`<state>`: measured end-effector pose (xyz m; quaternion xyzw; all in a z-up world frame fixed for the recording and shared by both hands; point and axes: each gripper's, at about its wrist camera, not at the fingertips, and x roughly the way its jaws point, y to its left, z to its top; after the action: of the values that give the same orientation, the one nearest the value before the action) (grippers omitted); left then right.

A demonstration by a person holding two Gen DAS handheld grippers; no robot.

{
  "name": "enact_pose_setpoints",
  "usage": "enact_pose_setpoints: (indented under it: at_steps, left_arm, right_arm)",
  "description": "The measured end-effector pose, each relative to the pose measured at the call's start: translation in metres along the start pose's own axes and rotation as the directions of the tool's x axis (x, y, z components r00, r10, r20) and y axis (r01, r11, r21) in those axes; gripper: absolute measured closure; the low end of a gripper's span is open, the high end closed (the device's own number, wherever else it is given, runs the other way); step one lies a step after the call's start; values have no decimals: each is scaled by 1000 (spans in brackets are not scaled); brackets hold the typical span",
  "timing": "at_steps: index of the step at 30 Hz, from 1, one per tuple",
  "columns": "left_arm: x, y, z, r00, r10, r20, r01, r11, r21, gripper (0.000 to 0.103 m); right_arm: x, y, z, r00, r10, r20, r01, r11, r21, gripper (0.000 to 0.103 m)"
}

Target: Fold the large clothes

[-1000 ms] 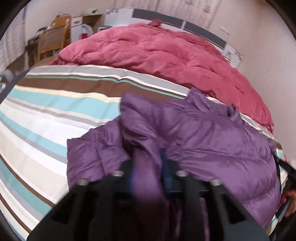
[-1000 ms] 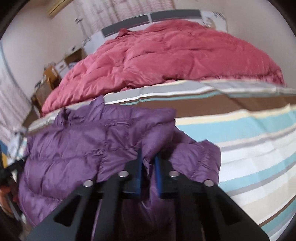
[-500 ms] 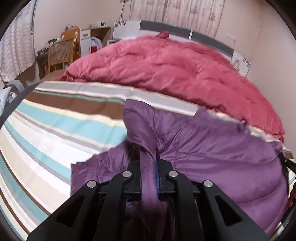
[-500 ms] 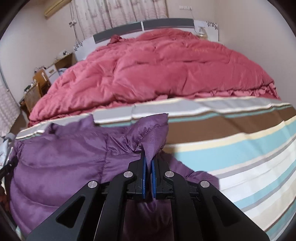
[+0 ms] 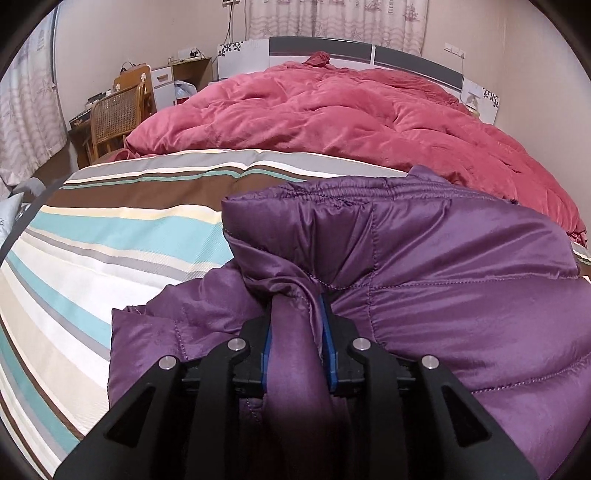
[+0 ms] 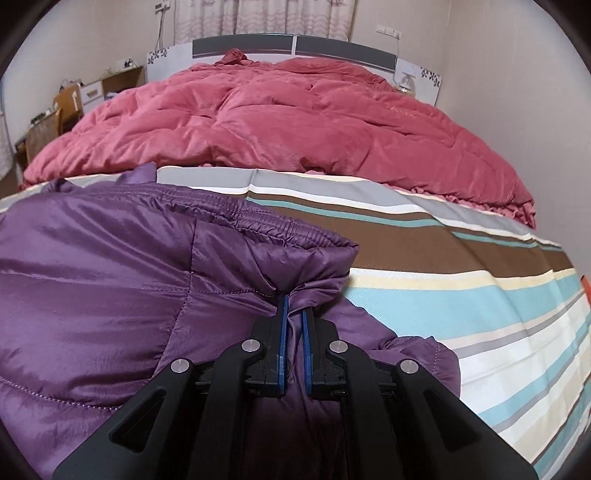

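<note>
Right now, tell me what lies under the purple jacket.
The purple jacket lies on the striped bedsheet, which shows around it. An unfolded jacket layer pokes out beneath the folded part. What the sheet carries directly underneath is covered.

No readable text, label, brand, number or sign found in either view. Headboard end panels (image 5: 231,50) printed with leaf pattern only, no letters. Curtain (image 6: 258,16) patterned with stars, no words. Faint gold marks seen on red quilt (image 6: 400,110), too small to be read.
</note>
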<state>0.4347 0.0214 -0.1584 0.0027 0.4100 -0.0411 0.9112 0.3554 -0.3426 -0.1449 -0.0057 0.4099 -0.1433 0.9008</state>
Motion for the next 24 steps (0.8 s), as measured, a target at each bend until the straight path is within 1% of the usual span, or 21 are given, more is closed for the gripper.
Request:
enact_pose_setpoints:
  at_steps: [2,3,4,5,6,8,9,12,15,16,17,18,20,22,23,24]
  left_arm:
    - [-1,-2,0,1000,16,0,-16,1000,10,81]
    - [-4,-4,-1,999,36,5,-36,999,19,77]
    - [-7,-7,-1,998,61,9,-61,998,24,69]
    - [-13,-9,-2,996,87,20,-87,996,25,63]
    - [-21,-10,-3,996,82,33,-83,996,23,57]
    - [-36,-12,-6,998,39,55,-39,999,14,57]
    - [-47,-17,-7,997,29,69,-30,999,14,57]
    - [-73,-33,-6,993,-15,120,13,1000,13,51]
    - [-92,-61,3,984,-77,162,69,996,55,49]
    - [-96,-73,6,981,-101,167,88,992,85,48]
    - [-96,-87,9,979,-113,169,93,988,123,48]
    - [-95,-97,11,980,-111,168,86,985,150,47]
    - [-81,-120,15,985,-99,141,67,975,210,47]
    - [-57,-130,15,993,-62,96,39,972,231,46]
    - [-42,-132,14,996,-58,61,42,972,232,45]
    - [-32,-131,12,997,-69,35,60,973,221,43]
  right_arm:
    - [0,1,0,1000,-7,1,7,1000,-3,98]
    - [0,1,0,1000,-9,2,9,1000,-4,95]
    - [-1,1,-1,1000,-11,3,11,1000,-4,95]
    - [-1,1,-1,1000,-12,4,12,1000,-4,95]
    - [-2,1,-1,1000,-14,5,14,1000,-4,95]
    - [-2,1,-2,1000,-13,5,13,1000,-3,95]
    - [-2,1,-2,1000,-12,5,12,1000,-2,95]
    - [-3,1,-2,1000,-11,7,11,1000,1,95]
    - [-4,1,-2,1000,-14,10,14,1000,0,95]
    - [-5,1,-2,1000,-13,10,13,1000,2,95]
    - [-4,1,-2,1000,-11,10,11,1000,4,95]
    - [-4,1,-2,1000,-10,10,10,1000,4,95]
    - [-4,0,-1,1000,-10,10,10,1000,5,95]
    - [-4,0,-2,1000,-10,10,10,1000,5,95]
    - [-4,0,-2,1000,-8,10,8,1000,7,95]
    - [-4,0,-2,1000,-5,11,5,1000,10,95]
